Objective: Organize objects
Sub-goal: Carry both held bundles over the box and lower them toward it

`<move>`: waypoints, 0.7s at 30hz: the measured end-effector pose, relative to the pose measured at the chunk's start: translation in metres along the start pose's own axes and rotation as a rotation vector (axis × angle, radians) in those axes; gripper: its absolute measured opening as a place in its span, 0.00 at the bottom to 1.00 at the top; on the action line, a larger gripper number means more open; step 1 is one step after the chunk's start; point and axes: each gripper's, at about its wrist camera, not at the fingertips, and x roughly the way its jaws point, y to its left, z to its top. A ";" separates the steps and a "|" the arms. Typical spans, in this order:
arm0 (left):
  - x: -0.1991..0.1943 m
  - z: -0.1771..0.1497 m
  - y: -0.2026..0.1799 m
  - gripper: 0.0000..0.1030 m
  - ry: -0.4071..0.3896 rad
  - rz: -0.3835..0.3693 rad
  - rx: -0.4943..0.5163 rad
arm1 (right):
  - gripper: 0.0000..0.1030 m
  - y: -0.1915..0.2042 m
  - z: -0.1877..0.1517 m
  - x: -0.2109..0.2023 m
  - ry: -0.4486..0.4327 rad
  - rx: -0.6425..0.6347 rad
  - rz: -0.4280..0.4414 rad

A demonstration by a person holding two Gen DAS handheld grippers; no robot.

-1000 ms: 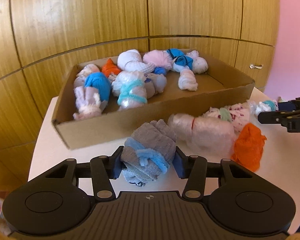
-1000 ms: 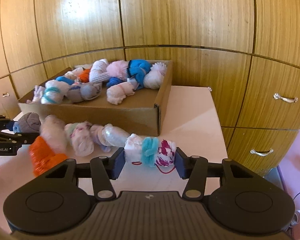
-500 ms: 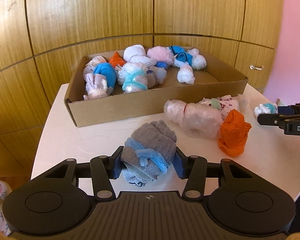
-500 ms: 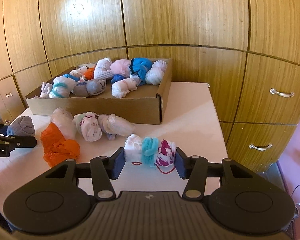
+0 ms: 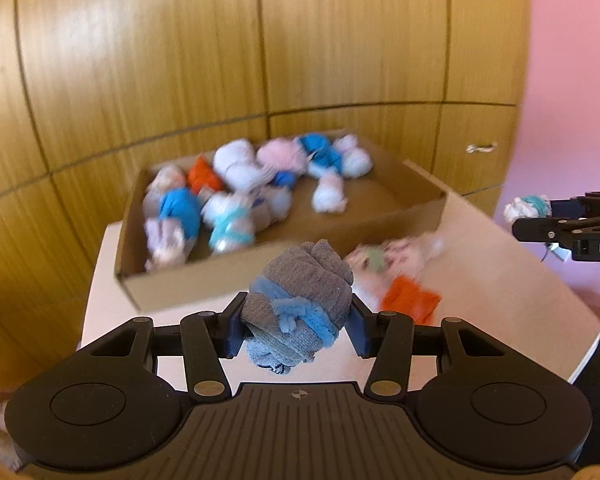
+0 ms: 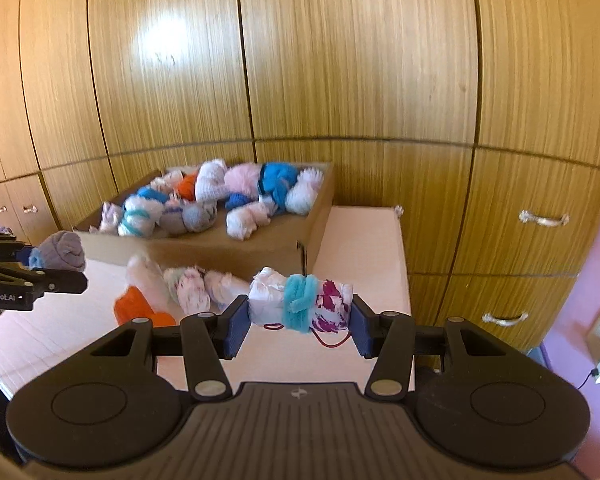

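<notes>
I'm gripping one grey roll (image 5: 300,300) in my left claw (image 5: 298,330), one white roll (image 6: 300,300) in my right claw (image 6: 300,326); four rolls (image 6: 188,288) lying near one box (image 6: 228,248).

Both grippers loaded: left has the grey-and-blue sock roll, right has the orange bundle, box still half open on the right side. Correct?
One error: the right gripper holds the white bundle with a teal tie and magenta print, seen in the right wrist view. The orange bundle lies on the table. The left gripper does hold the grey-and-blue sock roll.
</notes>
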 end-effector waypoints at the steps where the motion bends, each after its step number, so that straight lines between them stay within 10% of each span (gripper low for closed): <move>1: -0.001 0.004 -0.002 0.55 -0.004 -0.009 0.002 | 0.47 0.000 0.003 -0.002 -0.007 -0.001 0.003; 21: 0.046 0.114 -0.012 0.55 -0.039 -0.062 0.095 | 0.47 0.012 0.103 0.035 -0.058 -0.196 0.083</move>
